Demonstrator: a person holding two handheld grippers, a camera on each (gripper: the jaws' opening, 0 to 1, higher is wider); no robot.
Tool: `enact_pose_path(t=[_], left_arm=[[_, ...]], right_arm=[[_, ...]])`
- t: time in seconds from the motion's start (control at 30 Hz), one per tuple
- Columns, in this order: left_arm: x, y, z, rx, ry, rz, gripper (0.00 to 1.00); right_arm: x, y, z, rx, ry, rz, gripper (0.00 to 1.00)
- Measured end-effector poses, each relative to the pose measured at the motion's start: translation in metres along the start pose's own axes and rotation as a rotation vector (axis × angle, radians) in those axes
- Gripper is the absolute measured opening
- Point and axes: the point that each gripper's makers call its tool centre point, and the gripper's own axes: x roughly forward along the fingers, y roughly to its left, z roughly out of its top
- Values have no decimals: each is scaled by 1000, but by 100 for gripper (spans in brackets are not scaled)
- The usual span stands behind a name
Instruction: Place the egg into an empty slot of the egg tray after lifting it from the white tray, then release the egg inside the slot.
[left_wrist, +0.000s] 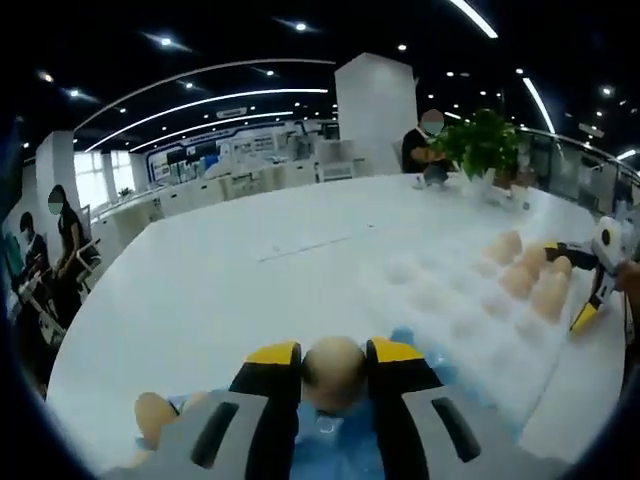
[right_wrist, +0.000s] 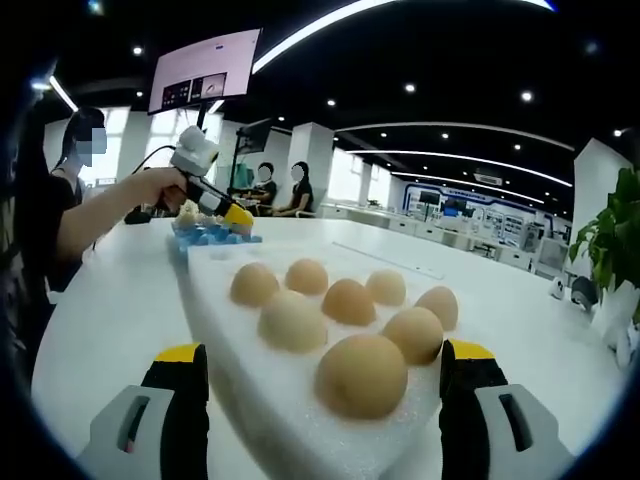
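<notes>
Seven eggs sit on one white tray in the right gripper view. In the left gripper view one egg sits between the two fingers of the left gripper, and one more egg lies on one blue egg tray. Two grippers are in sight, the right gripper the second. One potted plant stands on one bench.

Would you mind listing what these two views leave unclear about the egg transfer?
- Left gripper view: the blue tray is mostly hidden by the left gripper and its egg.
- Left gripper view: glare washes out the white tray, so its empty slots blur.
- Right gripper view: the blue tray's slots are too small to count.
</notes>
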Motion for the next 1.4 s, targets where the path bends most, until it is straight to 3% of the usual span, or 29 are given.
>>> enact_pose_path(t=[0.1, 0.13, 0.33, 0.47, 0.7, 0.87, 0.93, 0.97, 1.17, 1.23, 1.27, 1.4], left_arm=[[-5, 0, 2, 5, -10, 17, 25], [-2, 12, 5, -8, -20, 27, 25], [-9, 22, 5, -24, -33, 58, 25], [-8, 45, 0, -40, -27, 77, 25], [4, 63, -17, -34, 15, 109, 26], [11, 65, -19, 4, 30, 121, 26], [14, 68, -22, 88, 69, 123, 26], [16, 68, -20, 48, 62, 126, 26], [22, 74, -19, 58, 62, 112, 28], [17, 68, -17, 56, 44, 112, 33], [12, 56, -15, 61, 26, 114, 37], [11, 53, -8, 64, 7, 103, 43]], right_arm=[[0, 0, 0, -1, 1, -1, 100], [0, 0, 0, -1, 1, -1, 100], [0, 0, 0, -1, 1, -1, 100], [0, 0, 0, -5, 3, -2, 100], [0, 0, -1, -7, 4, -2, 100], [0, 0, -1, -9, 4, -3, 100], [0, 0, -1, -9, 5, -3, 100], [0, 0, -1, -10, 5, -3, 100], [0, 0, -1, -10, 4, -3, 100], [0, 0, -1, -9, 4, -2, 100], [0, 0, -1, -8, 3, -2, 100], [0, 0, -1, -7, 2, -1, 100]])
